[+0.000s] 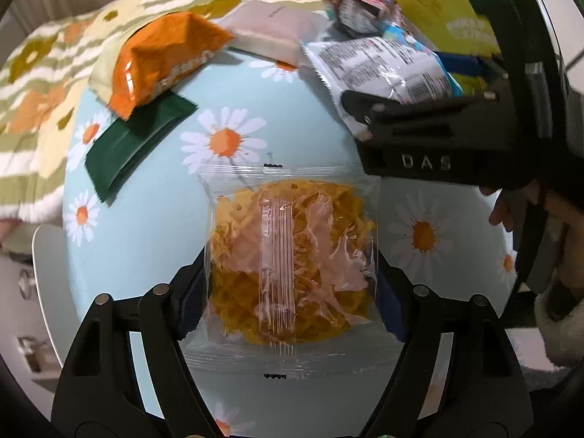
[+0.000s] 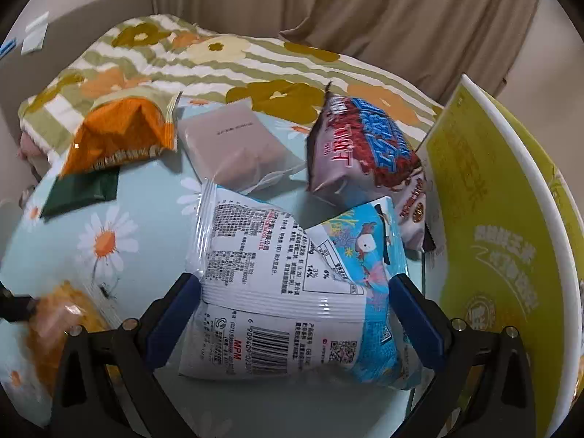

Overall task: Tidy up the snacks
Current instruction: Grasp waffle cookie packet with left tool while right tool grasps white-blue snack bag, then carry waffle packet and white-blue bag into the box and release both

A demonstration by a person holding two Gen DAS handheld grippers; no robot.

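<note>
the left gripper [image 1: 292, 284] is squeezing a clear bag of yellow chips [image 1: 292, 255] between its jaws, above the daisy-print surface [image 1: 153, 241]. the right gripper [image 2: 295, 310], at its 2 o'clock, is holding a white-and-blue packet [image 2: 288, 284], probably bound for the yellow box [image 2: 492, 241] at 3 o'clock.

Left wrist camera is looking steeply down, close over the daisy-print cloth [image 1: 146, 219]. Right wrist camera is looking forward across it toward the curtain [image 2: 365, 7]. Both are sharing the orange packet [image 1: 160, 62].

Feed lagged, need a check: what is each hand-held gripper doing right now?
Left hand-held gripper: shut on clear pack of yellow crisps.
Right hand-held gripper: shut on white-blue pack.
</note>
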